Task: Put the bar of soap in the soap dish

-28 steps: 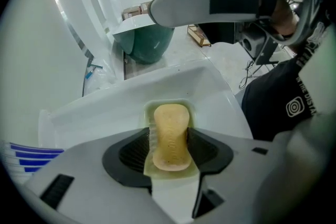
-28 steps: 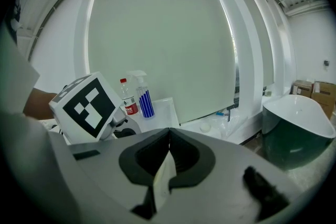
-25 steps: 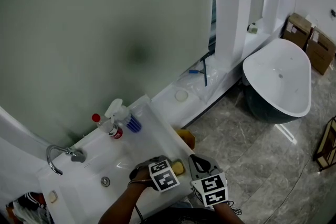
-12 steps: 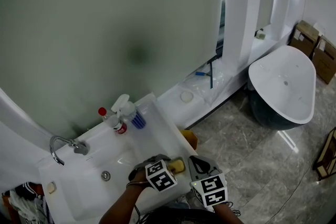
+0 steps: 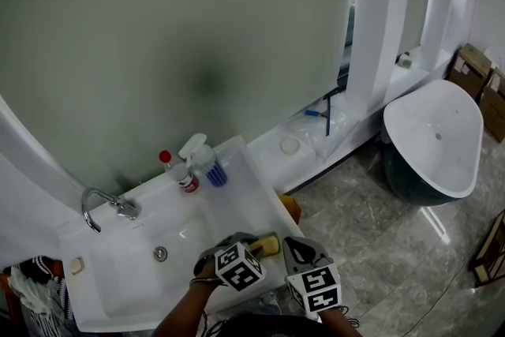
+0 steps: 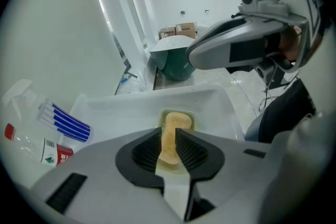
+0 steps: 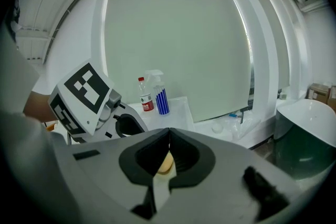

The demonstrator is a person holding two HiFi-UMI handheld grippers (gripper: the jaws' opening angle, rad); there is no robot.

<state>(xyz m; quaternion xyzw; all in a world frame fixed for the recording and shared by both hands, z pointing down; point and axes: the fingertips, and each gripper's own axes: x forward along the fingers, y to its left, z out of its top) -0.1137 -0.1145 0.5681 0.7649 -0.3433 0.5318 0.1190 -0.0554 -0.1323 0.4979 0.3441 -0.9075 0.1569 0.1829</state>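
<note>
A pale yellow bar of soap (image 6: 170, 139) stands on edge between the pads of my left gripper (image 6: 169, 131), whose jaws are closing and press on both its sides. The soap's far end hangs over a yellowish-green soap dish (image 6: 164, 114) on the white counter beside the basin. In the head view the soap (image 5: 269, 246) shows at the tip of the left gripper (image 5: 256, 245), near the counter's front right corner. My right gripper (image 7: 169, 131) hovers just to the right with its jaws shut and empty. Past its jaws I see the soap (image 7: 166, 164).
The white sink basin (image 5: 134, 264) with a chrome faucet (image 5: 102, 205) lies left of the grippers. A spray bottle (image 5: 207, 162) and a red-capped bottle (image 5: 180, 174) stand at the counter's back. A white bathtub (image 5: 434, 138) and cardboard boxes (image 5: 473, 67) are on the floor at the right.
The left gripper has lifted slightly and rolled, staying at the soap. The head view has drifted, so the sink sits higher and more to the right. The right gripper has stayed put.
</note>
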